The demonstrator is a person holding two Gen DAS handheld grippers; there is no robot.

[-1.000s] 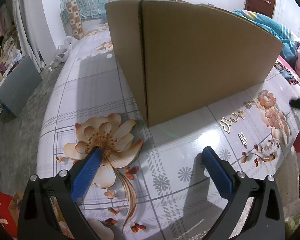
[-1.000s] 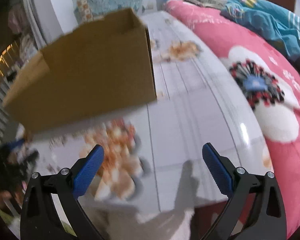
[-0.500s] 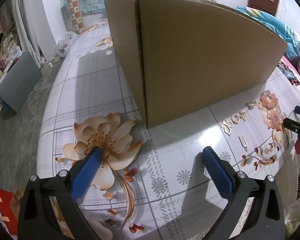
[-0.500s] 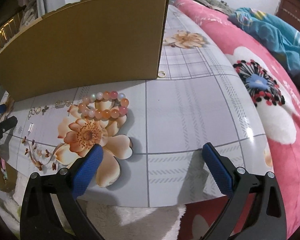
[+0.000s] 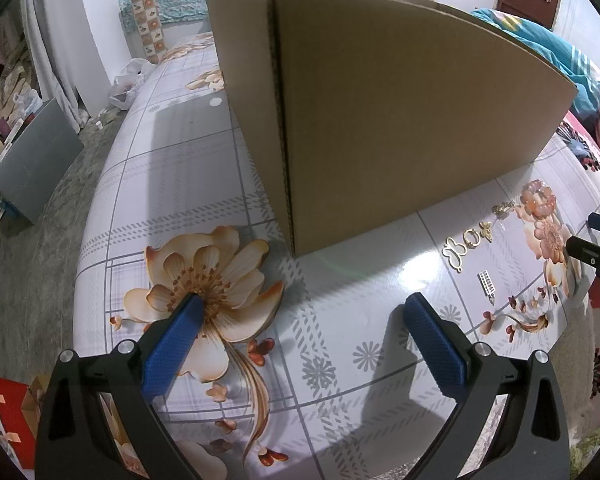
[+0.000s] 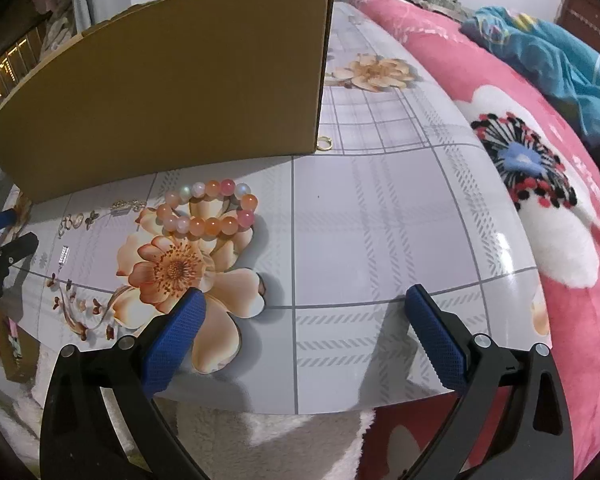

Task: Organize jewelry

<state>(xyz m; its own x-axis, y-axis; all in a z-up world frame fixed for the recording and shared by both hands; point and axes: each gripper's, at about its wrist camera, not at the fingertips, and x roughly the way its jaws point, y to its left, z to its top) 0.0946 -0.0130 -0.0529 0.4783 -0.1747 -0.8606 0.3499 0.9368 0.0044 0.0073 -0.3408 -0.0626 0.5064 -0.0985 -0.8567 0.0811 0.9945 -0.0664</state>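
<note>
A big brown box [image 5: 400, 120] is seen standing on the tabletop [image 5: 180, 184], which is covered with a shiny cloth of grey squares and printed flowers.

The left gripper [image 5: 304, 316] is held low over the near part of the tabletop. Its jaws are spread wide, and nothing is held between them. One blue finger [image 5: 172, 344] is seen above a printed flower.

The right gripper [image 6: 304, 316] is held over the near edge of the tabletop. Its jaws are spread wide too, and nothing is held in them.

The jewelry is laid on the tabletop, just in front of the box. A bead bracelet [image 6: 208, 210] of pink and orange beads is seen lying flat beside a printed flower. To its left, a small gold chain piece [image 6: 126, 205] and a few small gold charms [image 6: 76, 220] are laid in a row. A small silver comb-like piece [image 6: 64, 256] is seen nearer the edge. A gold ring [image 6: 324, 144] is seen close by the right corner of the box.

A pink blanket [image 6: 540, 184] with a big flower is seen to the right of the tabletop, and a blue cloth [image 6: 548, 56] is laid on it.
</note>
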